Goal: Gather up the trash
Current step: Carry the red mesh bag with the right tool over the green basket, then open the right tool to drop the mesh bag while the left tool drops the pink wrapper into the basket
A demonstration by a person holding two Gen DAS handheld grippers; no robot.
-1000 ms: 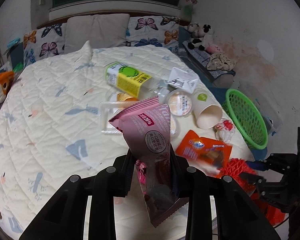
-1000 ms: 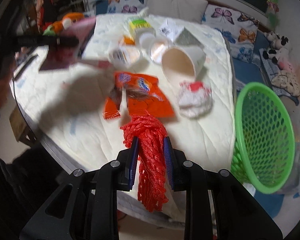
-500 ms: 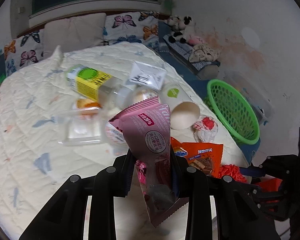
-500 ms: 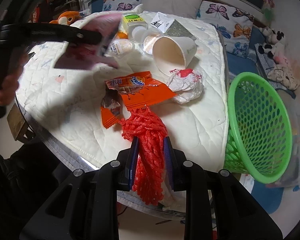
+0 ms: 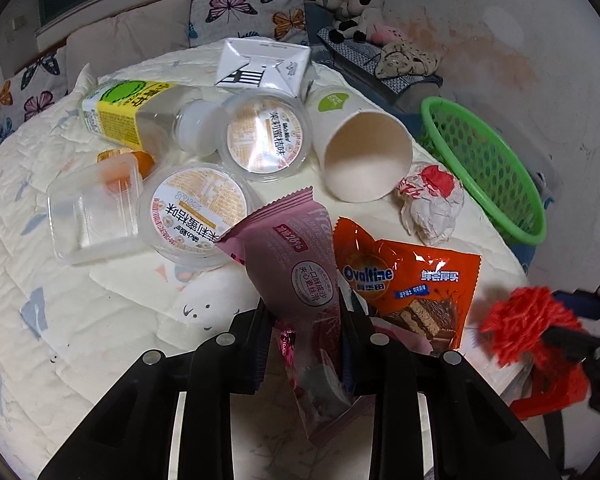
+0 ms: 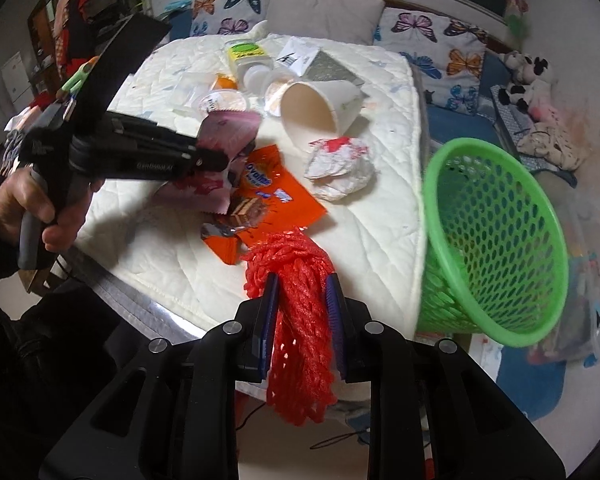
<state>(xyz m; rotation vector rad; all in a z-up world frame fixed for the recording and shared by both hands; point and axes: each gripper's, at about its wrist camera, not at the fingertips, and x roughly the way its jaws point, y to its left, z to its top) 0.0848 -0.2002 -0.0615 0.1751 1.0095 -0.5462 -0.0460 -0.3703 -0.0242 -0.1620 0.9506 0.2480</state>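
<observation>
The red foam net (image 6: 300,332) hangs clenched in the right gripper (image 6: 302,320), its long axis running along the fingers and drooping past the edge of the quilted bed (image 6: 384,216); the green basket (image 6: 496,240) stands just to that gripper's right, off the bed's side, tilted with its mouth turned toward the bed. So the right hand is plainly the nearer one to the basket, and I'd judge a short swing rightward puts the net over the rim. The left gripper (image 5: 306,316) grasps a pink snack wrapper (image 5: 296,276), standing up between the pads with its wide end pointing away, and the jaws are closing on it; it hovers over the bed's near part, with the orange Ovaltine wrapper (image 5: 412,280) just beside it and the whole litter between it and the basket. As far as I can see, the basket holds nothing. A paper cup (image 5: 360,152) lies on its side, mouth open and empty; two lidded plastic tubs (image 5: 268,136), a clear tray (image 5: 88,216), a bottle (image 5: 128,112), a white carton (image 5: 264,66) and a crumpled paper (image 5: 432,204) lie around it on the bed.
</observation>
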